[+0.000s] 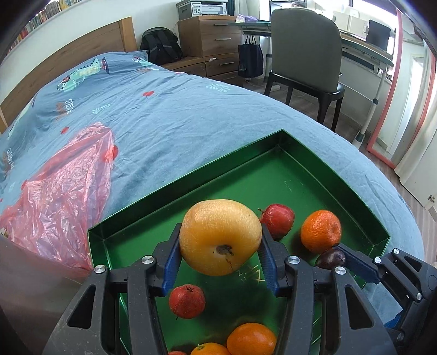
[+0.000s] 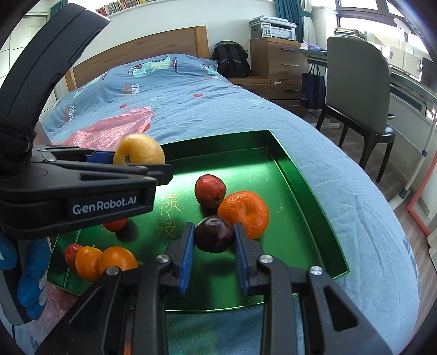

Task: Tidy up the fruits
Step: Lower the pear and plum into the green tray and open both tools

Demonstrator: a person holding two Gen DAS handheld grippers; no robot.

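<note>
Two fruits held above the shallow green metal tray (image 2: pixel 297 174): left hand-held gripper (image 1: pixel 220 262) clamps the round yellow pear (image 1: pixel 220 236), right hand-held gripper (image 2: pixel 214 254) clamps the dark purple plum (image 2: pixel 214 233); several fruits already inside.

A bedroom in daylight. A bed (image 1: pixel 169 114) with a blue printed cover fills the middle, its wooden headboard (image 1: pixel 82 52) against a pale wall (image 2: pixel 177 19). Books line a shelf (image 2: pixel 120 5) above. Beside the headboard a black backpack (image 1: pixel 161 49) leans near a wooden chest of drawers (image 1: pixel 215 35) topped by a printer (image 1: pixel 203 8). A grey-backed chair (image 1: pixel 303 54) faces a desk (image 1: pixel 363 46) under bright windows (image 2: pixel 363 11). The floor (image 1: pixel 418 210) is wood plank.
</note>
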